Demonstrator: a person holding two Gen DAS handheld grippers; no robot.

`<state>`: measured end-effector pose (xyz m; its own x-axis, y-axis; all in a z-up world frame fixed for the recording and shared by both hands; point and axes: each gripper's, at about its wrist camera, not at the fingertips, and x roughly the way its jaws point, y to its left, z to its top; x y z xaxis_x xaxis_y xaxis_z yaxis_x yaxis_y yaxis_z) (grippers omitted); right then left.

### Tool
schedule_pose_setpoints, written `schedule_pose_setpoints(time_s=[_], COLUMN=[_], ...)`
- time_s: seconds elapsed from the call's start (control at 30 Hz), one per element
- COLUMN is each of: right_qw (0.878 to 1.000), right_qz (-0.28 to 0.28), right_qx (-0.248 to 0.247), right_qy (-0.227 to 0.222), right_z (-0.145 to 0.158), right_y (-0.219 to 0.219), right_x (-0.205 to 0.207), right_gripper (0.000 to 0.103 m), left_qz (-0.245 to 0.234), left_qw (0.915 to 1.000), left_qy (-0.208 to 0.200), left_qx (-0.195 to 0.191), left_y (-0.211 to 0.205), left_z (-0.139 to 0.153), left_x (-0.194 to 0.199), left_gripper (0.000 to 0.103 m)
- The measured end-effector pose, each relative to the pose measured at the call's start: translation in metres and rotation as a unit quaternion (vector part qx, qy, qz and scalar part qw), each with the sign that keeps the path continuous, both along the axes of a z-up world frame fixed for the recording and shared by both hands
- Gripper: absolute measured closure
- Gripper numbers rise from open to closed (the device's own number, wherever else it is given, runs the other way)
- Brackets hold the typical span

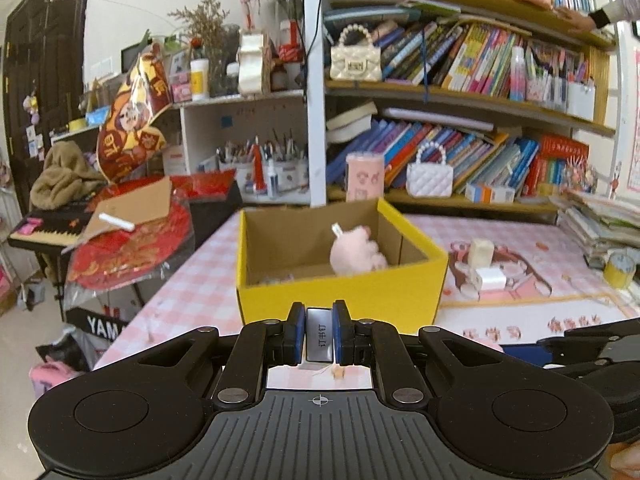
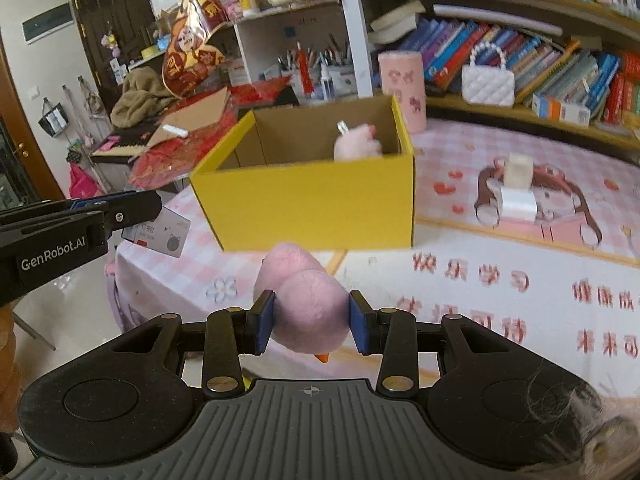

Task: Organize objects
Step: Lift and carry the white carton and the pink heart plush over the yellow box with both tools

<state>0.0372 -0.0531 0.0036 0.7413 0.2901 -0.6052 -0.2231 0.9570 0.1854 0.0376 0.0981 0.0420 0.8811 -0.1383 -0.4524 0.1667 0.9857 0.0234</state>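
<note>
Pinching a pink plush toy (image 2: 308,304), the right tool (image 2: 312,322) hovers just before the yellow box (image 2: 312,200) on the table (image 2: 500,320); the toy looks light and squashy, best held round its middle. The left tool (image 1: 319,334), nearer the box, clamps a small stiff staple box (image 1: 319,334) by its flat sides.

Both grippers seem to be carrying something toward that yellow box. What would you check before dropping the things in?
1. Left gripper firmly shut on the small staple box: ok.
2. Right gripper firmly shut on the pink plush toy: ok.
3. Yellow box open on top: ok.
4. Room left inside beside the pink plush already in the box: ok, bare floor shows to its left.
5. Grippers above the box opening: not ok, both are short of its near wall.
6. The two grippers clear of each other: ok, they are side by side with a gap.
</note>
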Motion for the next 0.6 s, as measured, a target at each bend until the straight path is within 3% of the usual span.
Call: schedule_pose_setpoints(time_s=[0.37,0.6], right_qw=[0.995,0.993], right_qz=[-0.004,0.012], right_qx=[-0.015,-0.031], right_qy=[-0.094,-0.111], right_z=[0.048,0.052], right_y=[0.001,0.001], right_x=[0.061,0.109], right_gripper=[0.067,0.067], left_qz=[0.002,0.015], left_qw=[0.9984,0.9983], left_qy=[-0.054,-0.054], left_qx=[-0.015,-0.019], left_y=[0.000,-0.005], left_z=[0.026,0.025], left_x=[0.048,0.090], left_gripper=[0.090,0.090])
